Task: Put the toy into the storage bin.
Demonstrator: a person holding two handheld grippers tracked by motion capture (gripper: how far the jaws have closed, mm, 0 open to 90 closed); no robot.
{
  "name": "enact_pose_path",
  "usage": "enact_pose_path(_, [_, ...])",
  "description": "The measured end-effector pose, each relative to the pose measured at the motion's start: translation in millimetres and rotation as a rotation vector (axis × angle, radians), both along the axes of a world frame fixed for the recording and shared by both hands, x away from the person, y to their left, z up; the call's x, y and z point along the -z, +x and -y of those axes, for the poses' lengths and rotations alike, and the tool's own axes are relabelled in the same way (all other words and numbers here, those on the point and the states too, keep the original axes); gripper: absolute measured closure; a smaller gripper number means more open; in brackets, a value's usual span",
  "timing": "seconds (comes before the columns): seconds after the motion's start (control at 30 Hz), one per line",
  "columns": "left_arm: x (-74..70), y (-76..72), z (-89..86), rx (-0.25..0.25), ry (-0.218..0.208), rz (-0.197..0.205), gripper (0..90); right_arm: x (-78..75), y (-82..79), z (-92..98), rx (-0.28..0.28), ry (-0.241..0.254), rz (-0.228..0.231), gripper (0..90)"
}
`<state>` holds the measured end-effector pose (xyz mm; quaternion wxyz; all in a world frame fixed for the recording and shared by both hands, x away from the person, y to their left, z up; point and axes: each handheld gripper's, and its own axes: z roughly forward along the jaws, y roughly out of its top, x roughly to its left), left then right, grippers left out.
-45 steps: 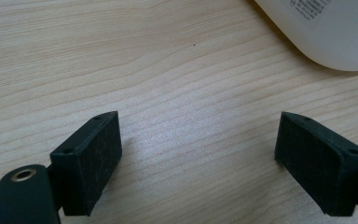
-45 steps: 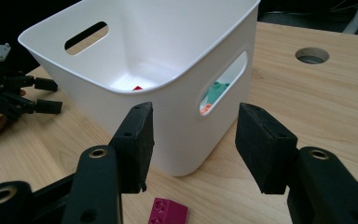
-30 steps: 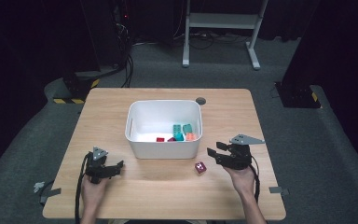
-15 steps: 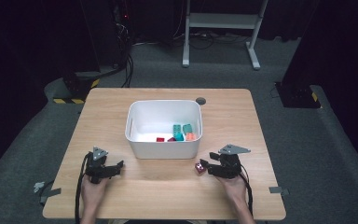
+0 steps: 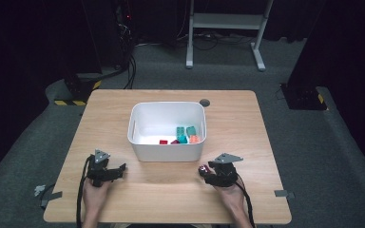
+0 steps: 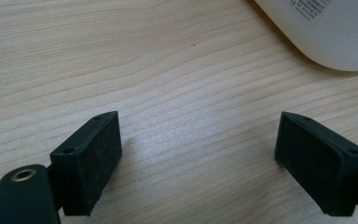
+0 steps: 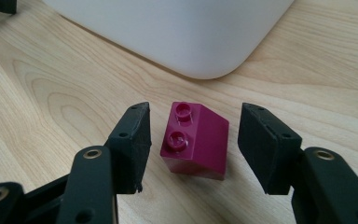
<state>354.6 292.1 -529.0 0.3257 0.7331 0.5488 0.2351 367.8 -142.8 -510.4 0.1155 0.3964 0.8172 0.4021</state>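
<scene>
On the wooden worktop (image 5: 247,118), a magenta sloped brick (image 7: 196,140) is lying near the front edge beside the white bin (image 5: 167,135), sitting between the right gripper's (image 7: 193,144) parted jaws, untouched. The left gripper (image 6: 198,154) is resting with jaws wide apart.

In the high view, the brick (image 5: 202,169) is largely covered by the right gripper (image 5: 208,172), and its shape cannot be made out. The pieces (image 5: 184,136) in the bin (image 5: 167,151) are too small to be told apart. The bin is cut off by the top edge in both gripper views. The forearms are cut off by the bottom edge.
</scene>
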Motion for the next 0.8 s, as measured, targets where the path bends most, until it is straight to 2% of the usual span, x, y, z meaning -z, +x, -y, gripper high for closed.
enact_pose_path(0.3, [0.0, 0.0, -0.1, 0.0, 0.001, 0.0, 14.6, 7.7, 0.9, -3.6, 0.013, -0.03, -0.01, 45.3])
enact_pose_path(0.6, [-0.1, 0.0, -0.1, 0.0, 0.001, 0.0, 14.6, 10.3, -3.2, -7.1, 0.013, -0.116, 0.039, 57.4])
enact_pose_path(0.8, [-0.1, 0.0, -0.2, 0.002, 0.003, -0.001, 14.6, 10.5, -4.2, -7.5, 0.01, -0.127, 0.051, 58.5])
